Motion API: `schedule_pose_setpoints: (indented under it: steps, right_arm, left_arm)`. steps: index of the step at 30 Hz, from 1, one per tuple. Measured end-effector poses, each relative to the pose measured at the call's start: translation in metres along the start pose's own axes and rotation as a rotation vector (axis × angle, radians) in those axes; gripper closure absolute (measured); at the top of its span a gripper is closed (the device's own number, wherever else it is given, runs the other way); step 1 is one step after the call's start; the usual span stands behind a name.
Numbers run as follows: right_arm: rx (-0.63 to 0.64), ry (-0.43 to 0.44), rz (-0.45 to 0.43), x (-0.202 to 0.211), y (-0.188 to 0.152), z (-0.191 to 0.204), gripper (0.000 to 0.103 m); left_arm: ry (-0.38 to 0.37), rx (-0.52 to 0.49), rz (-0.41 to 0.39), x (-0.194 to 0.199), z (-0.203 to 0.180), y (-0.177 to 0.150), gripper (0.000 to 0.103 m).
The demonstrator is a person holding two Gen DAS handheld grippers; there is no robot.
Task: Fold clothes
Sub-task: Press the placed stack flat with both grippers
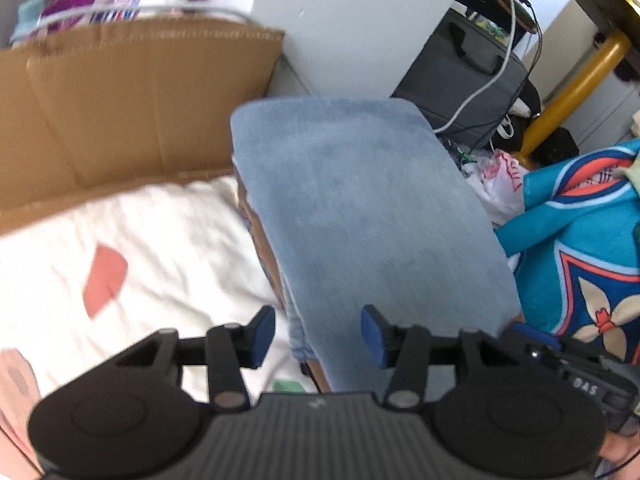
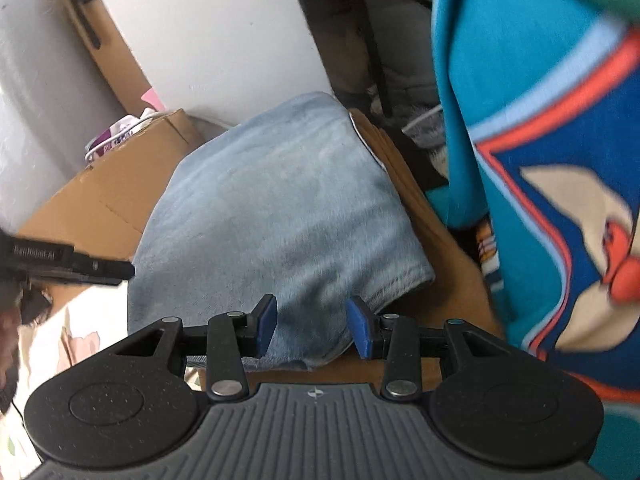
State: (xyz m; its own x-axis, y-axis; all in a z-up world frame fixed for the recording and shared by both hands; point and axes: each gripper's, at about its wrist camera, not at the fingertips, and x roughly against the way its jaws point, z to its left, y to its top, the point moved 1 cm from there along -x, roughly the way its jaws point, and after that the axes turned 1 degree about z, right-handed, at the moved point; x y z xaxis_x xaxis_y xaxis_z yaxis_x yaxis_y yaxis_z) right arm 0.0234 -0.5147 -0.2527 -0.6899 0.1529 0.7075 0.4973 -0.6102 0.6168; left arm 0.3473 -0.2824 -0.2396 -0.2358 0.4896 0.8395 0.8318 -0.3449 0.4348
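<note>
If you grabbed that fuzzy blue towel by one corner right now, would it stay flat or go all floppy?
Probably floppy: the folded light blue towel drapes softly over the cardboard box edge, so it would likely sag and unfold. Its plush nap suggests the open right gripper would not slip. It looks light, though folded layers add some bulk.

The folded cloth (image 1: 360, 216) lies on a cardboard surface (image 2: 444, 248), with the bedding (image 1: 168, 248) to its left and the patterned blanket (image 1: 576, 240) to its right. A cardboard box (image 1: 132, 108) stands behind the bedding. Both grippers, left gripper (image 1: 318, 336) and right gripper (image 2: 312, 326), sit at the cloth's near edge, jaws apart.
</note>
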Motion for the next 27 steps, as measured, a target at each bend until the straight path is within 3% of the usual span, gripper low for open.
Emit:
schedule_pose_setpoints:
  steps: [4, 9, 11, 13, 17, 22, 26, 27]
  right_arm:
    - [-0.019, -0.030, 0.041, -0.012, -0.012, 0.001, 0.057]
    - [-0.043, -0.034, 0.047, -0.007, -0.024, 0.004, 0.056]
    - [-0.056, -0.028, 0.048, -0.002, -0.028, 0.005, 0.052]
    - [-0.100, -0.040, 0.067, 0.000, -0.027, 0.009, 0.042]
    - [-0.104, -0.042, 0.081, 0.009, -0.019, 0.023, 0.017]
    - [-0.159, -0.046, 0.138, 0.025, 0.001, 0.039, 0.010]
    - [-0.146, -0.051, 0.201, 0.042, 0.017, 0.059, 0.008]
    - [-0.127, -0.049, 0.212, 0.048, 0.022, 0.066, 0.008]
  left_arm:
    - [-0.002, -0.010, 0.036, -0.004, -0.004, -0.017, 0.060]
    - [0.026, -0.006, 0.071, 0.005, -0.004, -0.031, 0.060]
    - [0.055, 0.007, 0.094, 0.009, -0.002, -0.034, 0.059]
    - [0.083, -0.006, 0.115, 0.016, -0.003, -0.036, 0.047]
    - [0.111, 0.001, 0.150, 0.032, 0.000, -0.035, 0.041]
    - [0.157, 0.060, 0.174, 0.069, 0.013, -0.030, 0.027]
    - [0.204, 0.112, 0.205, 0.108, 0.023, -0.026, 0.023]
    - [0.204, 0.136, 0.210, 0.119, 0.026, -0.025, 0.016]
